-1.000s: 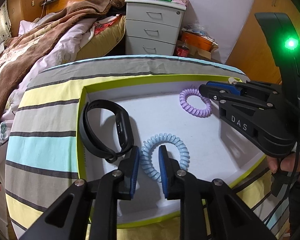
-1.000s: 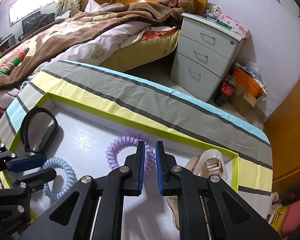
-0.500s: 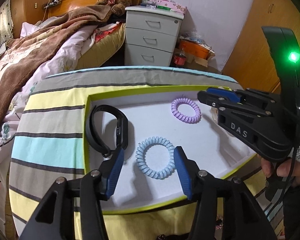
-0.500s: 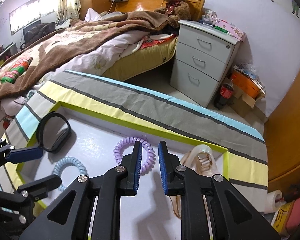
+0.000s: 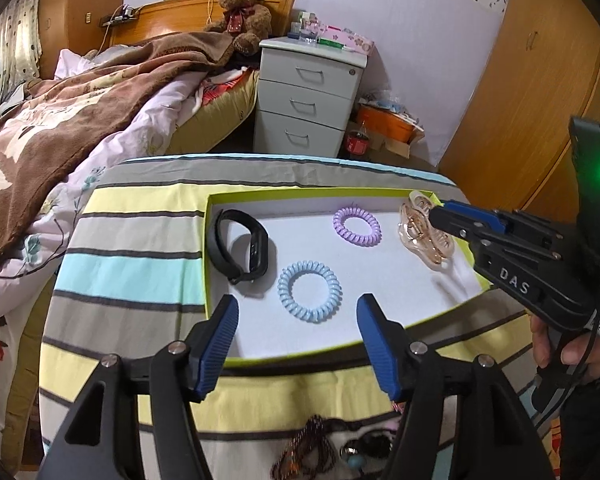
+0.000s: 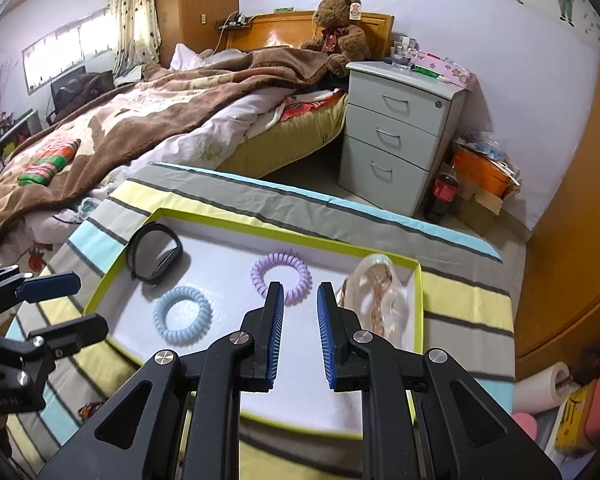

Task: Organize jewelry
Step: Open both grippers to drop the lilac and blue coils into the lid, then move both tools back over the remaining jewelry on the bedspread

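A shallow tray (image 5: 300,192) with a green rim and white floor lies on a striped cloth. In it lie a black wristband (image 5: 240,248), a light blue coil hair tie (image 5: 310,292), a purple coil tie (image 5: 356,226) and a clear hair claw (image 5: 424,236). My left gripper (image 5: 298,312) hovers over the tray's near edge, its jaws opening wide, nothing between them. My right gripper (image 6: 300,288) hangs above the tray (image 6: 260,228) near the purple tie (image 6: 280,274) and the claw (image 6: 380,300), jaws slightly apart and empty. The blue tie (image 6: 182,316) lies to its left.
The striped cloth (image 5: 132,240) covers a small table with rounded edges. A heap of beads and other jewelry (image 5: 332,444) lies below the near edge. Behind stand a bed with a brown blanket (image 6: 140,120), a grey nightstand (image 6: 400,136) and a wooden wardrobe (image 5: 520,100).
Both grippers have drawn back and up from the tray. The left jaws opened wide off the blue tie, which stays in the tray. The right jaws parted slightly.
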The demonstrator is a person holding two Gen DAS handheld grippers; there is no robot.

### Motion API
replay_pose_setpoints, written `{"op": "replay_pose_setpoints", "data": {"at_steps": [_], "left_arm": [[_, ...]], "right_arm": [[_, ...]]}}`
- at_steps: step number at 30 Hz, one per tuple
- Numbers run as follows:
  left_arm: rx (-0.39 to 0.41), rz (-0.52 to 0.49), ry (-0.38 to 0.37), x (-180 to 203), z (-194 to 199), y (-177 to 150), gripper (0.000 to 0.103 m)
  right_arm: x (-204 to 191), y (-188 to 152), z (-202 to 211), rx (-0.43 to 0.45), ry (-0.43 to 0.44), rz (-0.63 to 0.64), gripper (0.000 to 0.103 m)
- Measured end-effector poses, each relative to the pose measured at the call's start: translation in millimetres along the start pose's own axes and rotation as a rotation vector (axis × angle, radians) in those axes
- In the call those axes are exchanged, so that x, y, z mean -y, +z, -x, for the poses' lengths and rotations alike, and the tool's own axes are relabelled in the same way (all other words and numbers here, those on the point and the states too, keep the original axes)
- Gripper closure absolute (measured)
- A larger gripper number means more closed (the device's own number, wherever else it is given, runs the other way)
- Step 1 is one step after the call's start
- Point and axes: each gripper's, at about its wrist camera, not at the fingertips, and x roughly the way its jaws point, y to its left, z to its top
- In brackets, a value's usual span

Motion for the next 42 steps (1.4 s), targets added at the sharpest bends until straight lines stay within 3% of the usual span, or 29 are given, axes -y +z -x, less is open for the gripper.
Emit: {"op": "replay_pose_setpoints", "data": {"at_steps": [17,24,27,42], "left_arm": [[0.051,0.098,-0.014,-36.1,47.5,-53.1,0.031],[0.046,0.120,-0.027,-48.7,52.7,-79.1,0.029],[0.032,0.127,-0.035,-51.5,50.7,-88.2,0.029],[0.012,0.153,-0.050,-66.7,49.4,-100.5,0.029]], "right_arm": [[-6.0,-69.3,39.0,-0.006,0.088,-0.075,0.080],[-21.2,-92.2,49.8,-0.022,0.199,-0.098,0.080],[-32.5,-99.4,48.9,-0.042,0.261,-0.082,0.080],[-65.2,-104.7,16.0,-0.151,0.345,-0.030,0.078]]}}
